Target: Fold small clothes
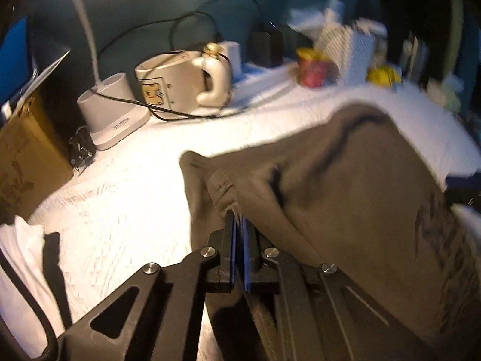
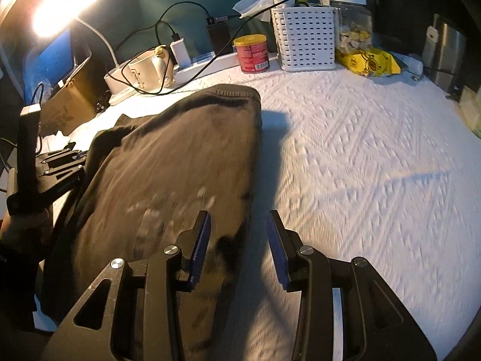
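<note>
Brown garment (image 1: 345, 186) is pinched in the left claw (image 1: 239, 219); right claw (image 2: 237, 231) gapes empty (only its own view shows that).

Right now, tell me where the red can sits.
In the right wrist view, the red can stands at the far edge of the white cloth-covered table, just left of the white basket, beyond the dark garment.

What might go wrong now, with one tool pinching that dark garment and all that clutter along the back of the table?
1. The left gripper is shut on only a small bunched bit of the dark garment; it might slip free.
2. The right gripper has open jaws holding nothing, so the fold may come out uneven.
3. Dragged cloth could snag the black cable or bump the mug.
</note>
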Tool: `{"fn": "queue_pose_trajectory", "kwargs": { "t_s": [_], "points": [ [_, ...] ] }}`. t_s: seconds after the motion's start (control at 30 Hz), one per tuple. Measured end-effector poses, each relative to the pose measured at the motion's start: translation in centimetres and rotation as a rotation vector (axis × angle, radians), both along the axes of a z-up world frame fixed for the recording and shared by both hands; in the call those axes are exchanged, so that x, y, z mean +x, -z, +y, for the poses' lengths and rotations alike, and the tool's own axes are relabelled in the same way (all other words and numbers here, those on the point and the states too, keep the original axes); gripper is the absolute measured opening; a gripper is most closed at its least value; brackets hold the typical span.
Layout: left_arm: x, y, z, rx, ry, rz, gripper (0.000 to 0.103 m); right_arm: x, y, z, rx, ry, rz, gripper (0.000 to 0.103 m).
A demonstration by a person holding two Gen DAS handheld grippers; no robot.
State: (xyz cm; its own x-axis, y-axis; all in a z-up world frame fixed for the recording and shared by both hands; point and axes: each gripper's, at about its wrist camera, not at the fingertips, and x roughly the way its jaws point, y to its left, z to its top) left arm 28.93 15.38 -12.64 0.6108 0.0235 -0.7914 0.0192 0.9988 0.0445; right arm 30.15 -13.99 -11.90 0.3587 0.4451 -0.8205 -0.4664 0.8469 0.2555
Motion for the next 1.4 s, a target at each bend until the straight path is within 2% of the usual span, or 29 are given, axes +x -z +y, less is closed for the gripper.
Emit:
{"fn": "queue_pose_trajectory", "kwargs": {
  "t_s": [0.1, 0.23, 0.37, 0.47, 0.5, 0.57, 0.6, 0.63, 0.7, 0.8, 0.83, 0.87, 0.9, 0.93, 1.0, 1.03, 1.07, 1.23, 1.3, 1.4],
  "points": [
    [0.6, -0.5, 1.8, -0.03, -0.05, -0.044, 0.002, 1.2, 0.1, 0.5, 0.005, -0.003, -0.007, 0.041],
    [1.7, 0.4, 3.3, -0.107, -0.075, -0.004, 0.002, 2.8, 0.5, 1.0, 0.021, -0.004, -0.01, 0.041],
    [1.1, -0.7, 3.9, -0.127, -0.102, 0.001, 0.004, 4.0, 1.2, 1.5, 0.025, -0.012, -0.007, 0.041],
    [0.3, -2.1, 5.1, -0.193, -0.125, -0.02, 0.004, 5.1, 1.5, 1.6, 0.027, -0.01, -0.008, 0.041],
    [0.0, -2.6, 5.3, -0.216, -0.126, -0.029, 0.009, 5.5, 1.5, 1.6, 0.03, -0.007, -0.009, 0.041],
    [-0.1, -3.1, 5.2, -0.254, -0.106, -0.044, 0.03, 6.3, 1.6, 1.7, 0.037, 0.002, -0.008, 0.041],
    [-0.1, -3.1, 4.9, -0.263, -0.095, -0.051, 0.046, 6.7, 1.6, 1.6, 0.041, 0.008, -0.005, 0.041],
    [-0.1, -3.1, 4.6, -0.267, -0.085, -0.056, 0.052, 7.1, 1.7, 1.6, 0.049, 0.017, 0.0, 0.041],
    [0.5, -2.7, 3.9, -0.27, -0.064, -0.043, 0.052, 8.3, 1.8, 1.5, 0.076, 0.042, 0.017, 0.041],
    [1.1, -1.9, 2.7, -0.255, -0.009, -0.02, 0.05, 9.7, 2.0, 1.6, 0.111, 0.072, 0.044, 0.041],
    [1.4, -1.5, 2.2, -0.235, 0.011, -0.006, 0.036, 10.3, 2.2, 1.7, 0.137, 0.072, 0.057, 0.041],
    [1.7, -0.9, 2.0, -0.222, 0.022, 0.016, 0.027, 10.7, 2.3, 1.8, 0.157, 0.069, 0.066, 0.041],
    [2.0, -0.3, 1.9, -0.221, 0.02, 0.041, 0.011, 11.0, 2.5, 2.0, 0.174, 0.07, 0.076, 0.041],
    [2.3, 0.3, 2.0, -0.23, 0.017, 0.06, 0.005, 11.5, 2.8, 2.1, 0.197, 0.072, 0.09, 0.041],
    [2.4, 0.9, 2.3, -0.247, 0.015, 0.065, 0.003, 12.1, 3.3, 2.5, 0.227, 0.073, 0.114, 0.039],
    [2.4, 0.8, 2.4, -0.25, 0.013, 0.06, 0.003, 12.3, 3.4, 2.7, 0.244, 0.073, 0.111, 0.026],
    [2.3, 0.6, 2.4, -0.24, 0.016, 0.051, 0.003, 12.5, 3.4, 2.9, 0.242, 0.069, 0.113, 0.022],
    [2.1, -1.2, 2.9, -0.202, 0.008, 0.003, 0.002, 13.0, 2.2, 4.1, 0.217, 0.049, 0.068, 0.02],
    [2.5, -0.4, 3.2, -0.171, -0.003, 0.02, 0.003, 13.1, 1.8, 4.5, 0.206, 0.035, 0.05, 0.02],
    [2.9, 1.3, 3.9, -0.195, -0.02, 0.065, 0.003, 13.3, 2.3, 5.4, 0.175, 0.02, 0.037, 0.02]
  ]
}}
